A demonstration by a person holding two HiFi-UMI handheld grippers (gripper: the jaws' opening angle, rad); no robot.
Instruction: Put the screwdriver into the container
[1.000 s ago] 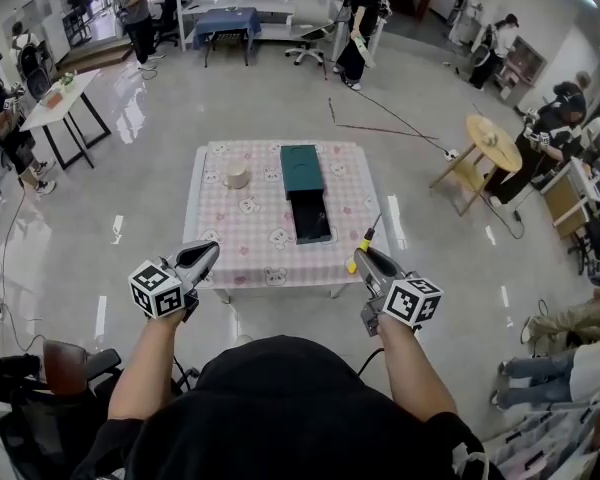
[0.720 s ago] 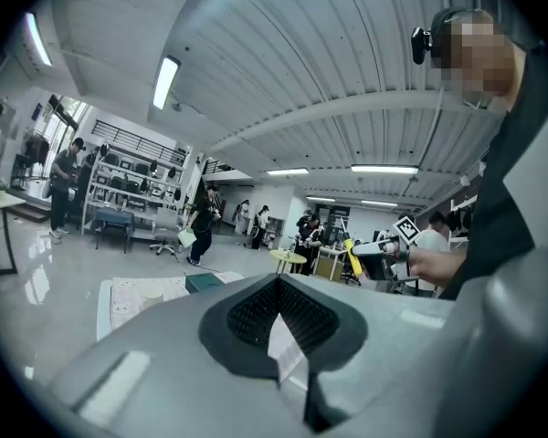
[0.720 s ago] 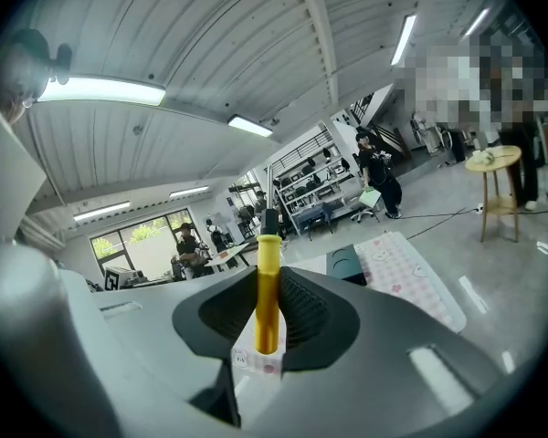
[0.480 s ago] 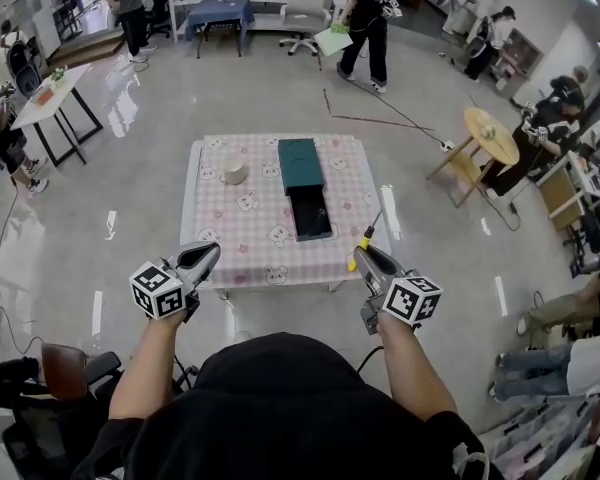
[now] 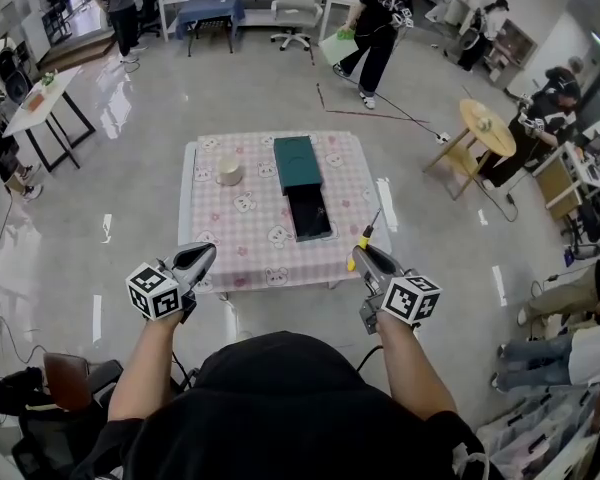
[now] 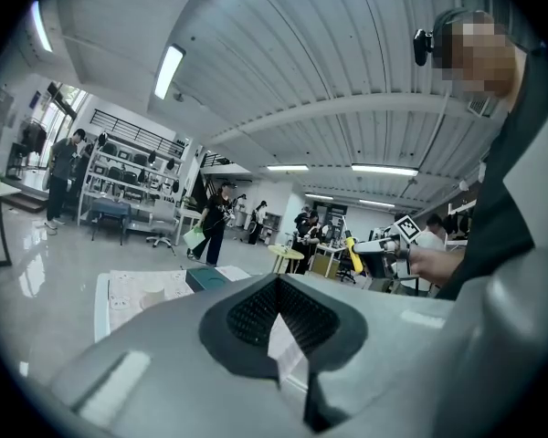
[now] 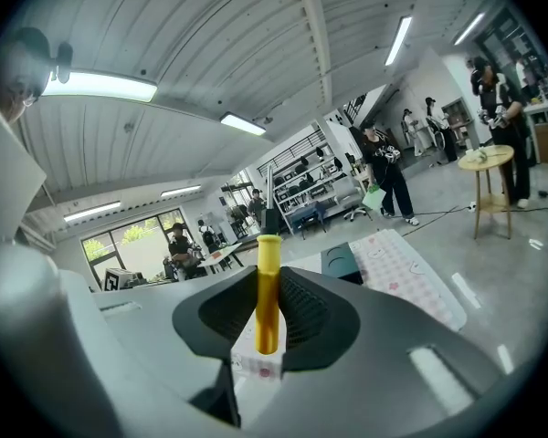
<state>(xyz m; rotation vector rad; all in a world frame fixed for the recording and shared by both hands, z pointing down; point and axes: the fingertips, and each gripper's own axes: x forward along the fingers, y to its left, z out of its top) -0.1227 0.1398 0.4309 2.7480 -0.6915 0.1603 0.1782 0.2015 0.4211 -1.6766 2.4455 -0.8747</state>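
The left gripper (image 5: 202, 256), jaws closed on nothing, hangs off the near edge of the pink checked table (image 5: 250, 238). The open dark container (image 5: 310, 214) lies mid-table. The right gripper (image 5: 361, 256) clamps the yellow-handled screwdriver (image 5: 364, 236) off the near right corner, apart from the container.

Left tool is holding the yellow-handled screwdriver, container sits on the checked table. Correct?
Not the left: the right tool is shut on the screwdriver, as the right gripper view shows. The container does sit on the checked table.
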